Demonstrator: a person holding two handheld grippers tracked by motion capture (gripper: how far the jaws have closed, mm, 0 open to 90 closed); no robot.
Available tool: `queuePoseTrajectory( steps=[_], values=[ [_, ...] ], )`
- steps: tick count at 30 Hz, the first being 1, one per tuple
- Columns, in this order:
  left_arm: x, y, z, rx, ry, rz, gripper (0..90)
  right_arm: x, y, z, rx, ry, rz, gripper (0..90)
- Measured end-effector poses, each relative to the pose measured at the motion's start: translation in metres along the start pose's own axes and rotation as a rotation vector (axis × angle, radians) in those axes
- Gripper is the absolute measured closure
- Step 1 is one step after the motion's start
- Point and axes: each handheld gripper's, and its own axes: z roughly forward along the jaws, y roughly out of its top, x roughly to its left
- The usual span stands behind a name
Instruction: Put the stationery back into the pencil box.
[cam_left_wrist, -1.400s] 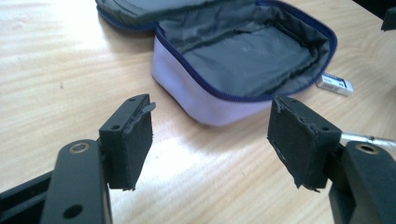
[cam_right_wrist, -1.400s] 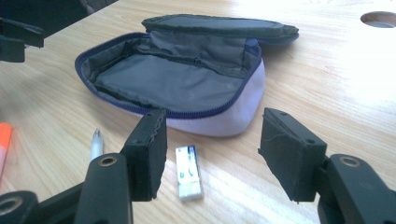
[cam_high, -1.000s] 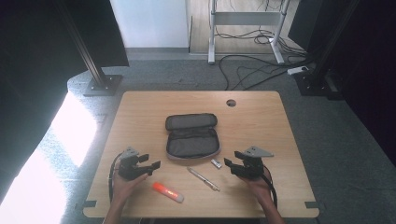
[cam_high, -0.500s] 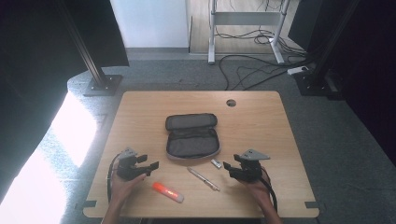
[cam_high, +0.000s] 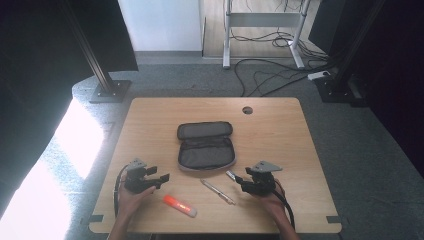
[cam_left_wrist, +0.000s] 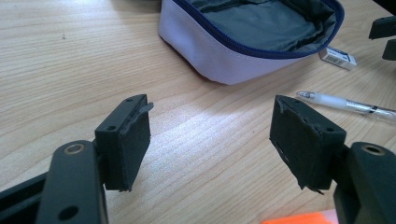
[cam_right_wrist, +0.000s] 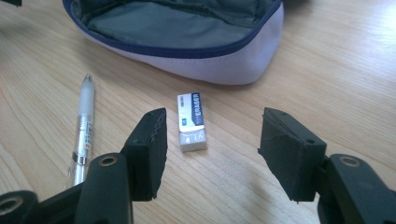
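Right gripper view: boxy white eraser (cam_right_wrist: 192, 123) ahead of open fingers (cam_right_wrist: 148, 149), woodgrain table (cam_right_wrist: 336, 84).

A light wooden table (cam_high: 150, 125) has a small round hole (cam_high: 247, 110) near its far edge. An open grey pencil case (cam_high: 206, 146) lies in the middle. Nearer, a small white eraser (cam_high: 231, 175) lies just beside a clear pen (cam_high: 217, 191). An orange marker (cam_high: 180, 206) lies to the left of the pen.
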Motion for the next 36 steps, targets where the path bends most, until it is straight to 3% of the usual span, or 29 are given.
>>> queuePoseTrajectory(
  steps=[19, 36],
  values=[
    [-0.002, 0.000, 0.001, 0.013, -0.011, 0.003, 29.5, 0.009, 0.007, 0.021, 0.034, 0.006, -0.010, 48.5],
    [-0.004, -0.001, 0.005, 0.041, -0.016, 0.014, 31.6, 0.016, 0.007, 0.037, 0.093, -0.005, -0.046, 62.5]
  ],
)
